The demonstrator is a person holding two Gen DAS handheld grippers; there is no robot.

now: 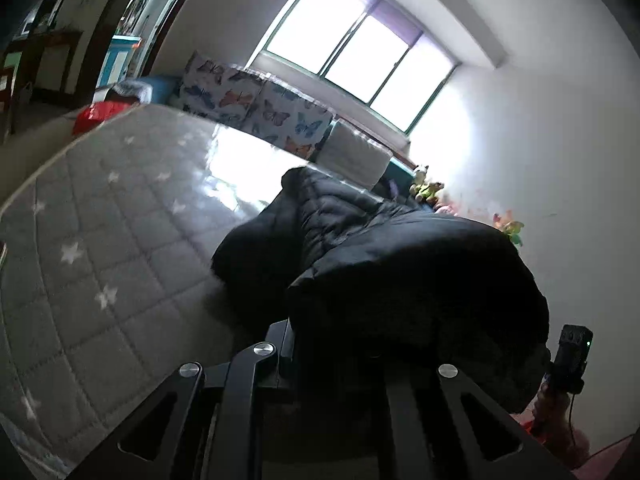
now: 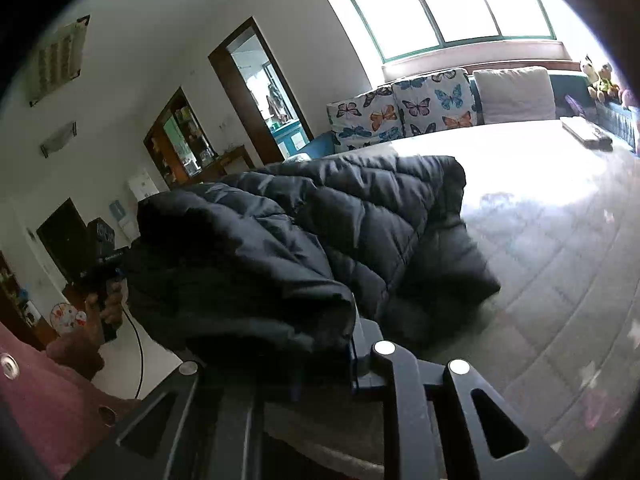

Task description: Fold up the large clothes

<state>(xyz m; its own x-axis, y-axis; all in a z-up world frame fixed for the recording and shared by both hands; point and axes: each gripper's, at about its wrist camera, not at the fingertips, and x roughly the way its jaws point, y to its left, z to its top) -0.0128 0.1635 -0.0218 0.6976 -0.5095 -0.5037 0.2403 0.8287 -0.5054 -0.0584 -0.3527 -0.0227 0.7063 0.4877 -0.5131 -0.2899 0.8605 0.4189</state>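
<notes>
- A black quilted puffer jacket (image 2: 304,240) is draped from the near edge of the grey star-quilted mattress (image 1: 100,240) toward its middle; part of it is lifted off the mattress and part rests on it, so it looks mid-fold.
- Judging by the lifted, doubled-over edge, the two grippers hold one border of the jacket at two spaced points, so the padded fabric can be carried across the mattress as one flat panel instead of bunching.
- The left gripper (image 1: 344,344) is nearly closed, its jaws pinched on the jacket's edge at the mattress's near side; dark fabric buries the fingertips.
- The right gripper (image 2: 320,360) stands a little wider but narrow, clamped on a thick fold of the same jacket above the mattress's near edge.
- Butterfly-print cushions (image 2: 400,116) line the far side of the mattress, below the window (image 2: 448,4).
</notes>
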